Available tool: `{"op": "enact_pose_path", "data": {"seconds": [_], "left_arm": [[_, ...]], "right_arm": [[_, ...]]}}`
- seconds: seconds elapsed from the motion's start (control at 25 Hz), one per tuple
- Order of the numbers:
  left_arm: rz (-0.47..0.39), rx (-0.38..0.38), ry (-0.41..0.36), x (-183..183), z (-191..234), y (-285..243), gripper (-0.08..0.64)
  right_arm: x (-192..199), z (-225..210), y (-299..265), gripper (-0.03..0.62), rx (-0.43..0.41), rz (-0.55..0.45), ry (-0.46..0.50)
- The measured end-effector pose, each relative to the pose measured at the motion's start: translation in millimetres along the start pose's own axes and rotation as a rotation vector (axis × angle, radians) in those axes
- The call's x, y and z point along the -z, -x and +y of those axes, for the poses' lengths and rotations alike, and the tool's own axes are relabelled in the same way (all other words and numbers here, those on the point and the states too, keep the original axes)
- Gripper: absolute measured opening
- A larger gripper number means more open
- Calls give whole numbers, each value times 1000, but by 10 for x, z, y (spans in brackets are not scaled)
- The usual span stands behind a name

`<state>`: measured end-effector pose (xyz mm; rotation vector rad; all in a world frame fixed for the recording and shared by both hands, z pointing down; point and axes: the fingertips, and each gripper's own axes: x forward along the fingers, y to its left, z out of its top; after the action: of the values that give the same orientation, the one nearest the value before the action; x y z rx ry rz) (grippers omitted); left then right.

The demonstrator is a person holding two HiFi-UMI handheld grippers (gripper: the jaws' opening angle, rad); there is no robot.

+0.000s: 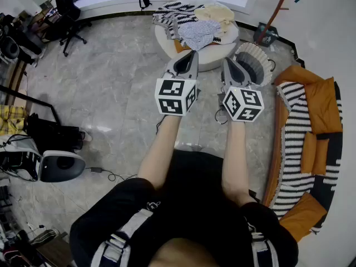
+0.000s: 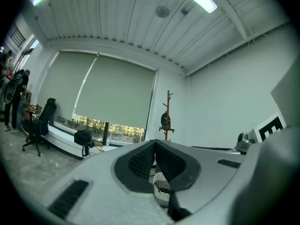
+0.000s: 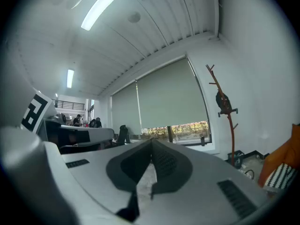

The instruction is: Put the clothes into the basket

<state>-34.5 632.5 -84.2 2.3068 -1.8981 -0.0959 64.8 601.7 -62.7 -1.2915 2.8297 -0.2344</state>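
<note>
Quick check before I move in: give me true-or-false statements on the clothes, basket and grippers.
1. The left gripper and right gripper are both shut and empty. True.
2. The clothes are already in the basket. False: they lie piled on the round white table.
3. In the head view the basket stands right of that table. True.
4. The sofa is on the left of the head view. False: it runs along the right edge.
</note>
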Motion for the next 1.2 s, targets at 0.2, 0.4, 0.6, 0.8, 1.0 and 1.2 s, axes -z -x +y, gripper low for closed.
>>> {"op": "enact_pose_path", "data": {"seconds": [0.2, 0.4, 0.6, 0.8, 1.0, 1.2], "left_arm": [[-11, -10, 24, 17, 153, 27, 9], [-15, -16, 54, -16, 340, 54, 9], [-23, -43, 97, -22, 560, 43, 9], [-32, -46, 110, -26, 654, -7, 9], [-51, -65, 115, -86, 853, -66, 9], [-48, -97, 82, -116, 1029, -188, 9]], "right_arm": [[-19, 98, -99, 11, -6, -16, 25], [-82, 140, -205, 12, 21, -34, 5], [-172, 78, -278, 12, 44, -42, 4], [-293, -91, -368, 12, 75, -58, 11], [-399, -117, -572, 12, 52, -79, 21], [-399, -146, -809, 12, 20, -91, 18]]}}
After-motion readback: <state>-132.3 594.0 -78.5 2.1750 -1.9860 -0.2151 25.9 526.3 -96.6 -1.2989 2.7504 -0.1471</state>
